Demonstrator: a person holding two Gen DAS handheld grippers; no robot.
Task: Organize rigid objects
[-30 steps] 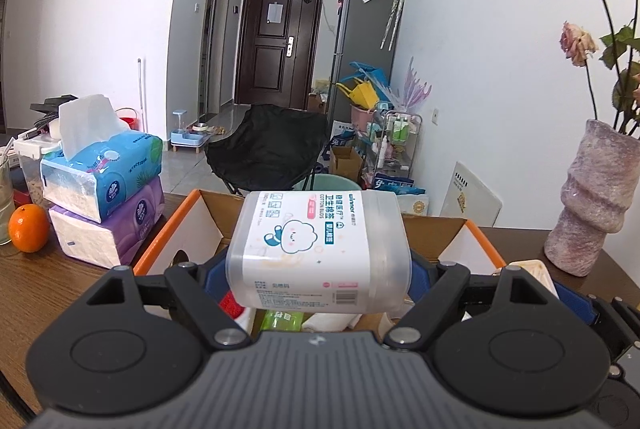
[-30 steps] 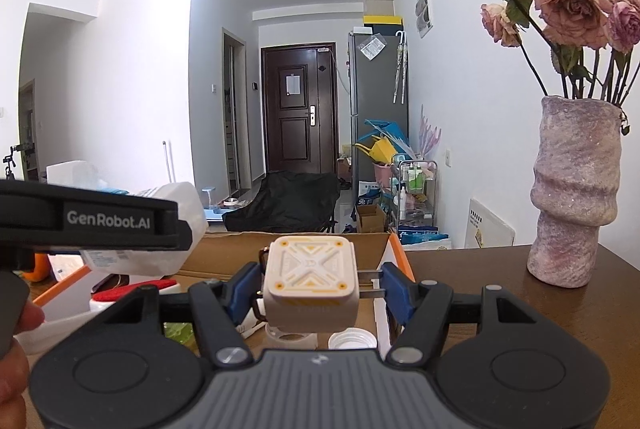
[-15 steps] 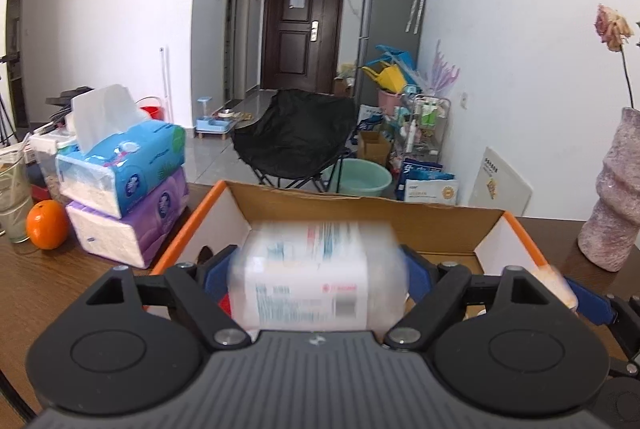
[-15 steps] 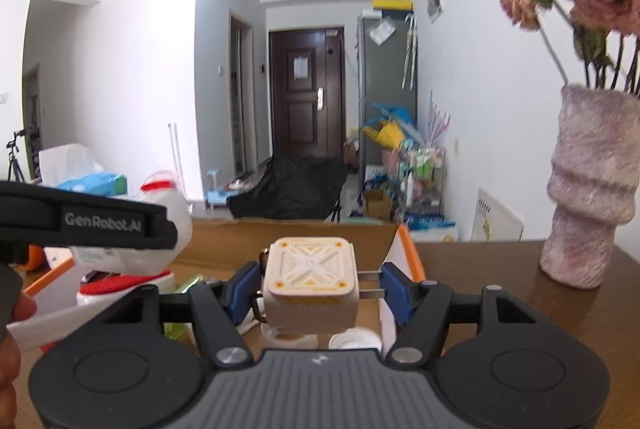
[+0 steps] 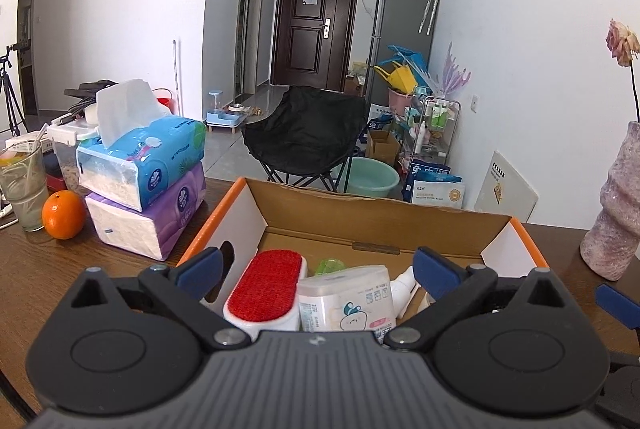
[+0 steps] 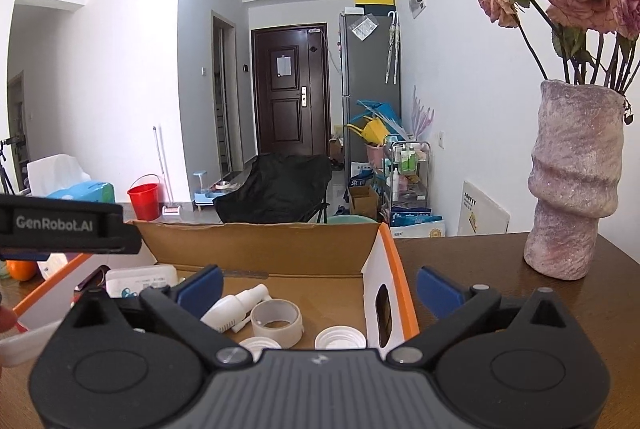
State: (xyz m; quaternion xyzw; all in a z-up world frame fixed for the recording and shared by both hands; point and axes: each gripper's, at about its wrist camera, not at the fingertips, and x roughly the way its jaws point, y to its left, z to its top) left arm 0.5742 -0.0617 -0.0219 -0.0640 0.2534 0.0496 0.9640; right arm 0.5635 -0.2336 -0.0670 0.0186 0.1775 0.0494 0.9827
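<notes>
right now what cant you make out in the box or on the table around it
- Left wrist view: the near part of the cardboard box floor is hidden behind the open left tongs; the cotton swab box and red-topped brush are cut off by them.
- Left wrist view: the green item behind the swab box is mostly covered, unidentifiable.
- Right wrist view: the right tongs cover the lower edges of two white lids.

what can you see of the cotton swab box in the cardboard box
The cotton swab box is a translucent white plastic tub with rounded corners and a printed label showing a cartoon figure. It lies inside the cardboard box, beside the red-topped brush and a white spray bottle. The left gripper is open above it, not touching.
</notes>
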